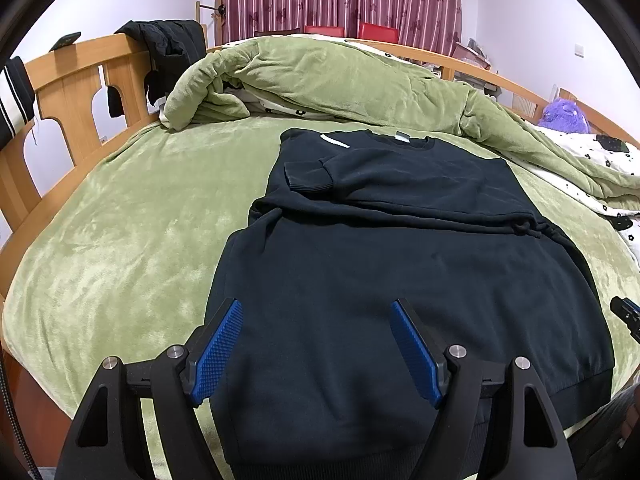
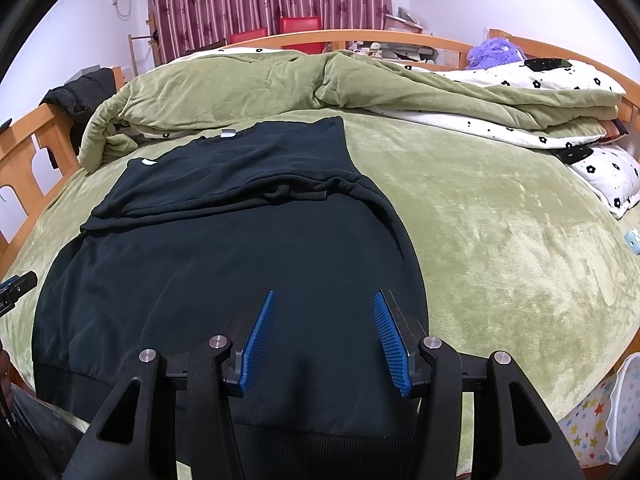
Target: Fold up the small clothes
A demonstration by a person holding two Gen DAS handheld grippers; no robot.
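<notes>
One black long-sleeved sweatshirt (image 1: pixel 400 264) lies flat on my green plush bedspread (image 1: pixel 120 220), both sleeves folded across its chest. My two grippers, left (image 1: pixel 318 312) and right (image 2: pixel 325 300), hover over its near hem, blue pads spread wide, gripping nothing. Bare bedspread flanks it; one rumpled green quilt (image 2: pixel 240 88) lies behind.

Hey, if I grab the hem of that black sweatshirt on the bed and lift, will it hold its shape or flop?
Probably flop: the black sweatshirt already lies creased, sleeves folded across its chest. It looks thick, with a ribbed hem, so likely a bit heavy for one pinch. The plush green bed cover may drag on it rather than let it slide.
</notes>
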